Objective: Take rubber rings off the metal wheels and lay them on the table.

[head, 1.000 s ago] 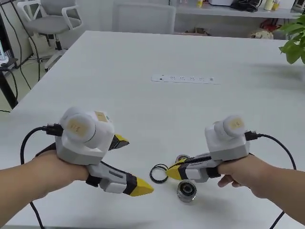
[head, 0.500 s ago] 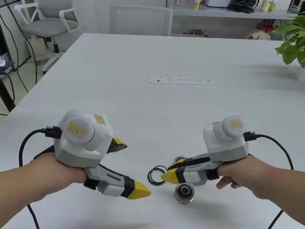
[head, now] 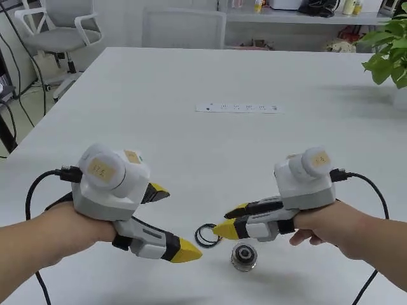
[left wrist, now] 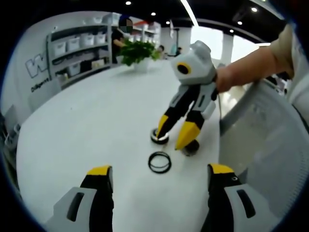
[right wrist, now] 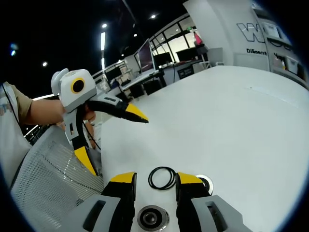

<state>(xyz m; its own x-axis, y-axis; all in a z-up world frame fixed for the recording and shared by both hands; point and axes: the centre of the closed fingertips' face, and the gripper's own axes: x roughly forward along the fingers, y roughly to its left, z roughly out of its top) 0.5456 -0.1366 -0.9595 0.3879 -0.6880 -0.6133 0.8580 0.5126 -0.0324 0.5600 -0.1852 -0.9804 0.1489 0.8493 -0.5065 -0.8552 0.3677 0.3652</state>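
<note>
Two or so thin black rubber rings [head: 206, 234] lie stacked flat on the white table [head: 210, 152], also in the left gripper view [left wrist: 159, 162] and the right gripper view [right wrist: 161, 178]. A metal wheel [head: 244, 256] stands just right of them. My right gripper [head: 229, 220] hovers open over the rings and wheel, nothing between its jaws; beneath it sit that wheel [right wrist: 152, 217] and a second wheel [right wrist: 205, 183]. My left gripper [head: 173, 222] is wide open, to the left of the rings, and it holds nothing. The left gripper view shows the right gripper [left wrist: 175, 133] above both wheels [left wrist: 159, 137].
A white power strip [head: 236, 108] lies mid-table, far from the work. A green plant [head: 388, 57] stands at the far right edge. Office chairs [head: 60, 25] stand beyond the far left corner. The table's near edge runs just under my hands.
My right gripper has lifted slightly and drifted left, and its two yellow tips now show apart. The rings, the wheel and the left gripper stay put; the headset view shifted a little.
</note>
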